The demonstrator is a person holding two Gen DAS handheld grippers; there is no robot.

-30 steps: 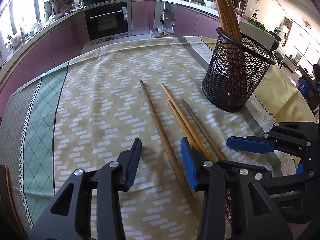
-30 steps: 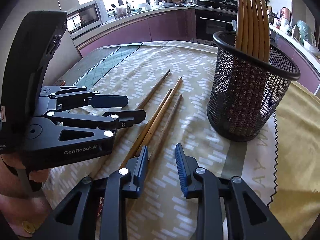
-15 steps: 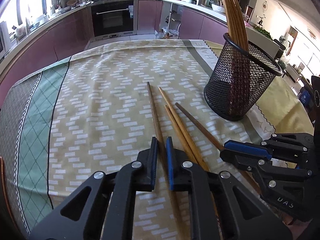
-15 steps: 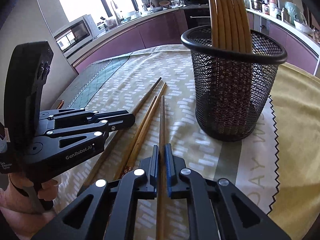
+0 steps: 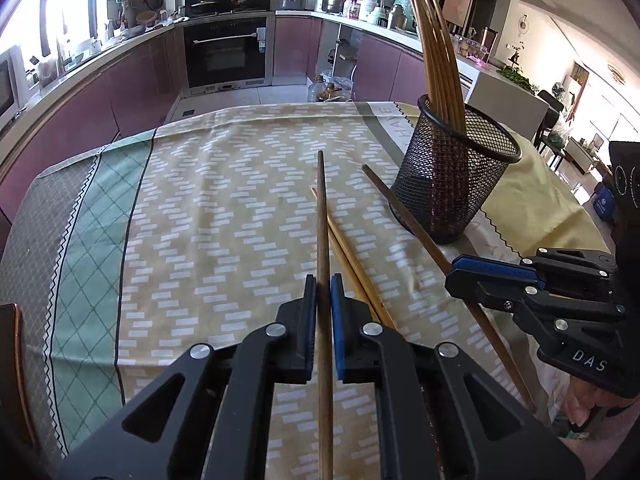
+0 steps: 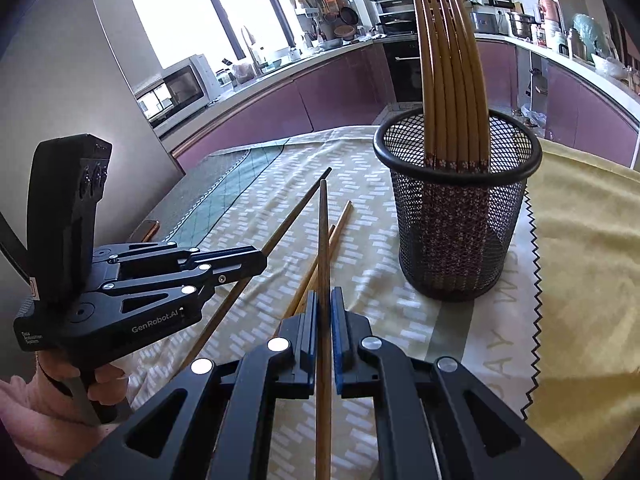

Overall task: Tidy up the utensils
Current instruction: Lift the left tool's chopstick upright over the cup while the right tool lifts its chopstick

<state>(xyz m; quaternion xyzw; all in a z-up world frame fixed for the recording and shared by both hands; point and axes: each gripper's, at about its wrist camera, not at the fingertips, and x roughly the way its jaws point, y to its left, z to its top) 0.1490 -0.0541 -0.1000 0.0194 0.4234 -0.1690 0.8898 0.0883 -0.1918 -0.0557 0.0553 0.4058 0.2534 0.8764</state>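
Each gripper is clenched on one dark wooden chopstick: the left gripper pinches the left chopstick, the right gripper pinches the right chopstick, both sticks pointing forward past the fingers. Carrying them well probably means tipping each upright over the mesh holder, clear of the chopsticks already standing there, one at a time. Two lighter chopsticks lie on the desk's patterned tablecloth. Purple kitchen cabinets curve behind.
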